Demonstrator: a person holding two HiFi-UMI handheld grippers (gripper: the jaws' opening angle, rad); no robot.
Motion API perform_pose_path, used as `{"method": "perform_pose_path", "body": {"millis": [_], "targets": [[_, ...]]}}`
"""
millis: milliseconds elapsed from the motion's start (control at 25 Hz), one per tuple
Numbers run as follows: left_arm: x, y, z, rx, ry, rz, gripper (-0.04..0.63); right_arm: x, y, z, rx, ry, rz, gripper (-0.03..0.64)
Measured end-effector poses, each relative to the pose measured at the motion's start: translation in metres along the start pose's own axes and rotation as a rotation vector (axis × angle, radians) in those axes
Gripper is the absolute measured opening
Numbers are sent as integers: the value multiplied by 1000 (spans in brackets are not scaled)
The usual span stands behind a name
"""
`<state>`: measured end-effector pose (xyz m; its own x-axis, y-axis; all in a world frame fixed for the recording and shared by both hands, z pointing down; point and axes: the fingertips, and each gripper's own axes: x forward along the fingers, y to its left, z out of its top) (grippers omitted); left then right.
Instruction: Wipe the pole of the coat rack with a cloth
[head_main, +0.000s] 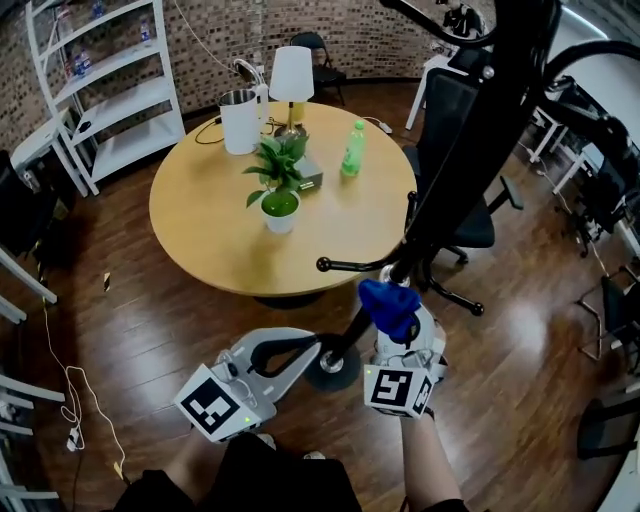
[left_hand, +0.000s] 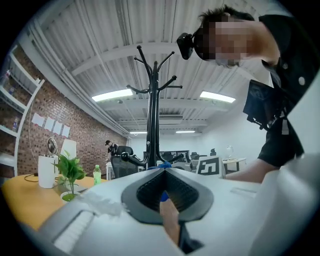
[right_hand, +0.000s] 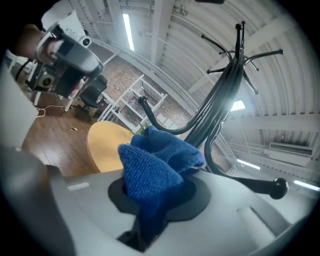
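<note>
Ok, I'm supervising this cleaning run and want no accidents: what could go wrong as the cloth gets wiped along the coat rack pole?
1. The cloth, bunched in the right gripper, sits by a low knobbed hook and could snag on it.
2. The left gripper, jaws together, isn't gripping the pole, so a hard wipe might tip the rack on its small round base toward the table.

Ceiling strip lights (left_hand: 112, 95) lit the room evenly and flared white in both gripper views. The wooden floor (head_main: 520, 350) showed a soft sheen, and the round table (head_main: 200, 230) cast a dark shadow under its near edge. Every view bowed outward into black corners, and the blue cloth (right_hand: 155, 165), close to the lens, looked soft.
</note>
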<state>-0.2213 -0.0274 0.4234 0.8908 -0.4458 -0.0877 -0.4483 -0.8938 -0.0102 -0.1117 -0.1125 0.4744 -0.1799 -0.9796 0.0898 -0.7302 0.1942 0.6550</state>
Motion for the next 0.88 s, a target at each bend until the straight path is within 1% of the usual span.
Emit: {"method": "perform_pose_path", "body": {"millis": [80,160,280,400,560,640,720,880], "targets": [[0,11,-27,16,-21,25,3,-3,4,0,-47,-65,-48,74],[-1,27,-59,26,-52,60,3,-2,12,-8,-76,-106,-94,74],[-2,42,-107,43,-99,76,3,5,43,-45,-109,-112,-105,74],[-1,41,-156,74,-125,45,3,17,95,-96,-136,-104,-93,74],[-5,36,-223,98,-159,26,3,30,165,-170,-196,-102,-116,74],[-13,33,-256,112,-155,25,3,35,199,-209,-187,-92,-122,74],[-19,31,-282,120,-145,28,3,38,230,-248,-179,-47,-99,74],[-26,21,-317,121,-126,19,3,48,295,-335,-147,67,-2,74]]}}
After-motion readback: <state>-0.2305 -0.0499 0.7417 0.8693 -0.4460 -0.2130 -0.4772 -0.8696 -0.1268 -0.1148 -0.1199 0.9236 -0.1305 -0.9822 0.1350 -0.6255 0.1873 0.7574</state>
